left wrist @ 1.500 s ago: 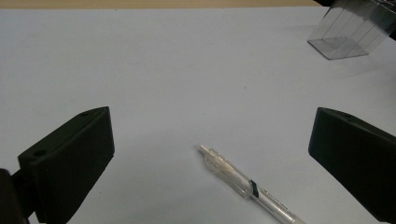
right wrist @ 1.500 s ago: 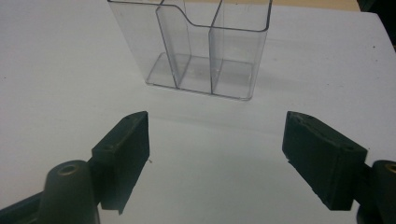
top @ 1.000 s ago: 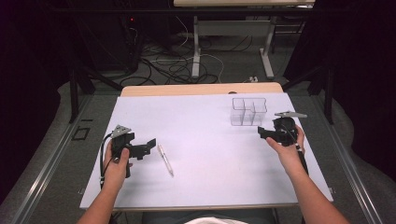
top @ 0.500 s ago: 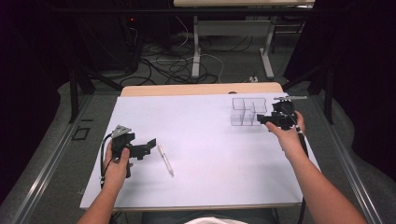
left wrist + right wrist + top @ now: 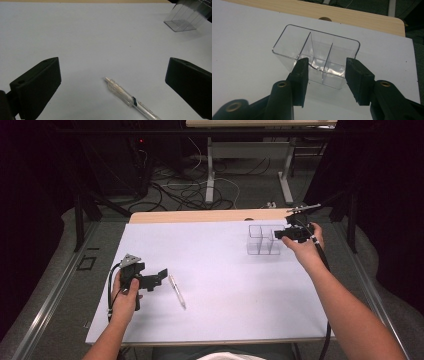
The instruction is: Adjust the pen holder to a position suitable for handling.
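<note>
Reaching toward the far right corner of the bench, the right hand-held gripper stands at the near wall of a clear plastic organiser with thin dividers inside. Its jaws have just been closing and now sit partly spread, one pad over a compartment and the other near the right end; whether either pad touches the plastic I cannot tell, and nothing is pinched yet. The organiser looks light, stiff and slick, with thin walls that could flex or crack under a hard squeeze, so a wall or divider taken near a corner, pressed gently, seems the safest hold; empty, it may slide on the white sheet rather than lift.

Near the front left of the bench, the left hand-held gripper rests with jaws spread wide and empty, a clear retractable pen lying just ahead between them. The pen is slim, rigid and likely to roll; mid-barrel is the best place to take it.
</note>
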`<state>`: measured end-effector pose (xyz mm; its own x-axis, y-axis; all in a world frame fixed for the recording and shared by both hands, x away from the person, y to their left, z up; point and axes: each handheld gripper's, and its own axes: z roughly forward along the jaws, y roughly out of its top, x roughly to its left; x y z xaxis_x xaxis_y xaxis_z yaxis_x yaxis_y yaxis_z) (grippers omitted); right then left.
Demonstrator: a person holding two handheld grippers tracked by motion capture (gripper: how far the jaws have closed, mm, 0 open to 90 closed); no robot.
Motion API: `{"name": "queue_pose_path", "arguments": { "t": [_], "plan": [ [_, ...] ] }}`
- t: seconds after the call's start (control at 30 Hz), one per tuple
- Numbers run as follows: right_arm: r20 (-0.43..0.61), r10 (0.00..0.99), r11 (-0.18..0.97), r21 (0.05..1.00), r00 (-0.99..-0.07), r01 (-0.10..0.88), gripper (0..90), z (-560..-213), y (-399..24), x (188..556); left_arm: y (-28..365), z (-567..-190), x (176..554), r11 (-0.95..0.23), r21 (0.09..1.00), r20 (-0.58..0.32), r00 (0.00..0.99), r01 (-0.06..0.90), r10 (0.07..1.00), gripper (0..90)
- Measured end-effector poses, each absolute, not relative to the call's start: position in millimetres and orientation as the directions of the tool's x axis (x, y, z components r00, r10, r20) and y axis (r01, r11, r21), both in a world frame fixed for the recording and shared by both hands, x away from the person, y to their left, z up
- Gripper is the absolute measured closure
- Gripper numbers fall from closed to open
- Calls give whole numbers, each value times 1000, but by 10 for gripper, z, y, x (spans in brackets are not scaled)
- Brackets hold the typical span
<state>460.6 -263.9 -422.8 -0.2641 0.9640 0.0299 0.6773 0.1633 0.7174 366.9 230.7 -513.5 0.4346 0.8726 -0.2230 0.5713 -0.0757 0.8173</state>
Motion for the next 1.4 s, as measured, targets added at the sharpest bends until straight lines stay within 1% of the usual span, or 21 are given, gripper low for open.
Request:
{"name": "queue_pose_path", "arguments": {
  "t": [0.13,0.33,0.37,0.57,0.8,0.9,1.07,1.4],
  "plan": [
    [19,968,168,698,-252,696,578,-4239,-2618,4708,2302,-5140,3671,-72,821,-222,433,566,874,3],
    [13,974,159,674,-227,721,593,-4276,-2619,4832,2309,-5137,3673,-75,817,-222,432,572,874,3],
    [15,978,144,667,-206,731,604,-4294,-2629,4881,2308,-5138,3675,-73,818,-224,432,571,874,3],
    [-5,986,133,640,-168,757,661,-4353,-2682,5012,2302,-5143,3676,-75,821,-218,433,566,875,3],
    [4,993,93,612,-120,786,674,-4466,-2778,5137,2309,-5145,3681,-70,820,-222,428,567,876,3],
    [24,994,68,600,-102,797,709,-4494,-2817,5172,2312,-5145,3682,-71,820,-222,429,568,876,3],
    [64,994,38,588,-93,808,744,-4549,-2849,5226,2308,-5148,3685,-72,820,-221,431,567,875,3],
    [57,995,35,605,-87,795,770,-4632,-2836,5292,2318,-5151,3691,-75,815,-219,427,574,877,3]
  ]
}}
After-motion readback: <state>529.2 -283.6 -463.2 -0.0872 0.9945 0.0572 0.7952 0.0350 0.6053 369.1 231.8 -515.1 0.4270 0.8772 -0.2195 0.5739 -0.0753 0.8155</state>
